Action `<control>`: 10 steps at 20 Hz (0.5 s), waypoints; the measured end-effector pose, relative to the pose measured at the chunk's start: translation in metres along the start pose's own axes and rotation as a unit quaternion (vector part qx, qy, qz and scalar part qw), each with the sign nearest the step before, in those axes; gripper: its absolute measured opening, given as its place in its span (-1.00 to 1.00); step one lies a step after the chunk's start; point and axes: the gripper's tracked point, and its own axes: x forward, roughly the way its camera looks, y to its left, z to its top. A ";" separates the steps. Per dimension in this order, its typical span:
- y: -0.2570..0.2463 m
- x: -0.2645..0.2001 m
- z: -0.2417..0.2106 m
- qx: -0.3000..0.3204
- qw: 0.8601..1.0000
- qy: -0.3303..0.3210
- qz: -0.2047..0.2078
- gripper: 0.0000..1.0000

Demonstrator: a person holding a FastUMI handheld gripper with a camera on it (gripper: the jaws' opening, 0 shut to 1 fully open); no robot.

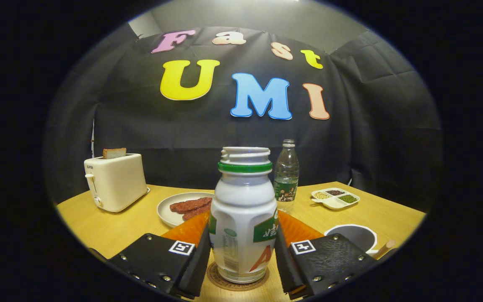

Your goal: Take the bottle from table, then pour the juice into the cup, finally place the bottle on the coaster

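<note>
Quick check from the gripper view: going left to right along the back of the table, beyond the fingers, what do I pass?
Toaster with a bread slice in its slot → plate of meat strips → white juice bottle standing on the coaster between the fingers of the gripper → clear water bottle → divided snack tray → cup.

The white bottle (243, 214) standing between the fingers is showing a large orange letter "A" low on its front, and a green label band carrying white characters too cut off to read. Small grey print is running down its side, too fine to make out. The clear water bottle (286, 175) behind is wearing a dark label, illegible.
</note>
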 end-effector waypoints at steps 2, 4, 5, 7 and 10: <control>0.002 0.002 -0.004 -0.005 1.000 0.006 -0.002 0.38; 0.007 0.003 -0.011 -0.006 1.000 0.013 0.004 0.38; 0.007 0.003 -0.008 -0.009 1.000 0.008 0.004 0.39; 0.006 0.001 -0.007 -0.005 1.000 0.008 0.001 0.38; 0.007 0.006 -0.013 -0.001 1.000 0.010 -0.005 0.67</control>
